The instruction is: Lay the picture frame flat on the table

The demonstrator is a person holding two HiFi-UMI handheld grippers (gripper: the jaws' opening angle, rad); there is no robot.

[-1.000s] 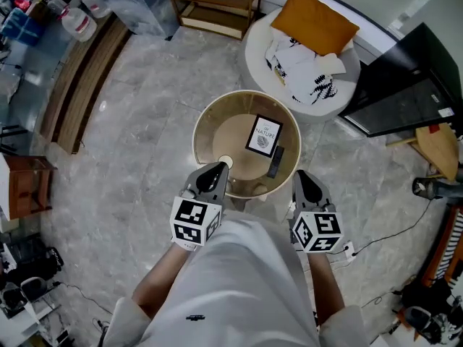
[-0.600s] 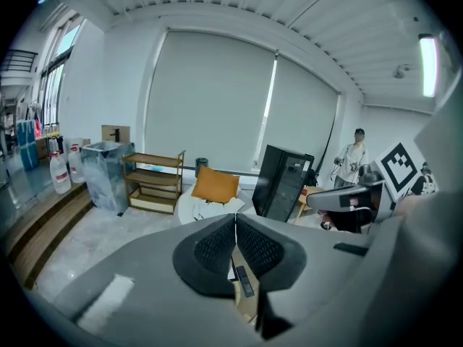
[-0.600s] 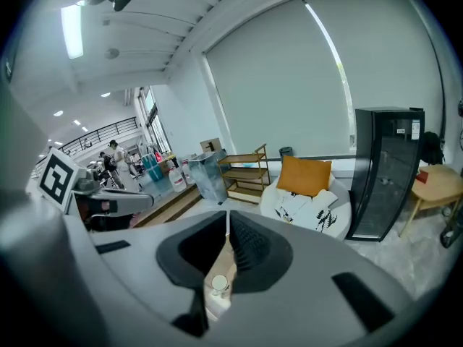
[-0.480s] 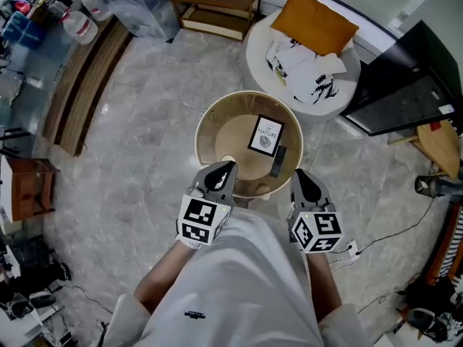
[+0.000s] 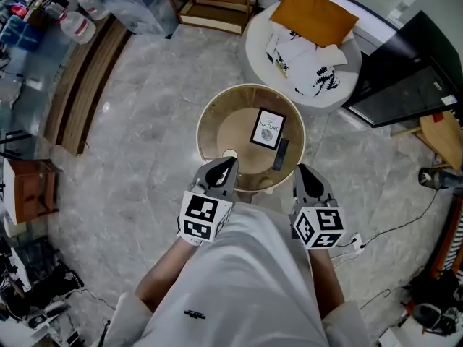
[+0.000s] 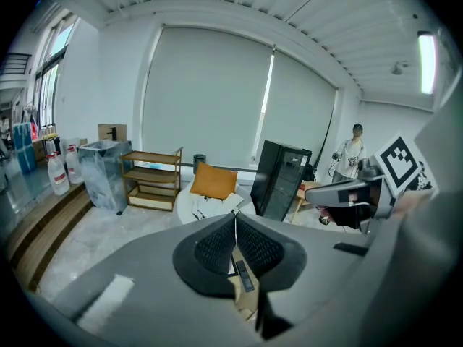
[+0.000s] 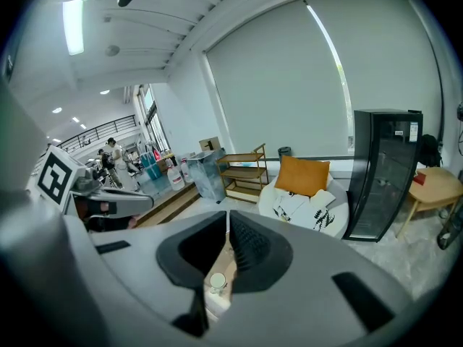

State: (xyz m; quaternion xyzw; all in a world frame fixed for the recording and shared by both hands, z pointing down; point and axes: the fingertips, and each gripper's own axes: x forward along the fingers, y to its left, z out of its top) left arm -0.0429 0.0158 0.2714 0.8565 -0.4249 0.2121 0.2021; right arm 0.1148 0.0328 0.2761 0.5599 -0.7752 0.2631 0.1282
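Note:
The picture frame (image 5: 268, 129), black-edged with a white print, is on the round wooden table (image 5: 210, 121), right of centre; from above I cannot tell whether it stands or lies. A dark remote (image 5: 281, 155) lies beside it and a small white cup (image 5: 230, 154) sits near the front rim. My left gripper (image 5: 230, 163) hovers at the table's near edge by the cup, shut and empty, its pads (image 6: 217, 248) pressed together. My right gripper (image 5: 302, 170) is off the rim at the right, also shut on nothing (image 7: 228, 230). Through the jaws I glimpse the remote (image 6: 244, 275) and the cup (image 7: 217, 281).
Behind the table stands a white round seat (image 5: 257, 38) with an orange cushion (image 5: 315, 16) and patterned pillows (image 5: 307, 63). A wooden shelf (image 5: 213, 6) is at the back, a black cabinet (image 5: 409, 78) at the right, a wooden step (image 5: 79, 85) at the left. Marble floor surrounds the table.
My left gripper has edged slightly right and toward the table rim. The right gripper has hardly moved, and the frame stays where it was.

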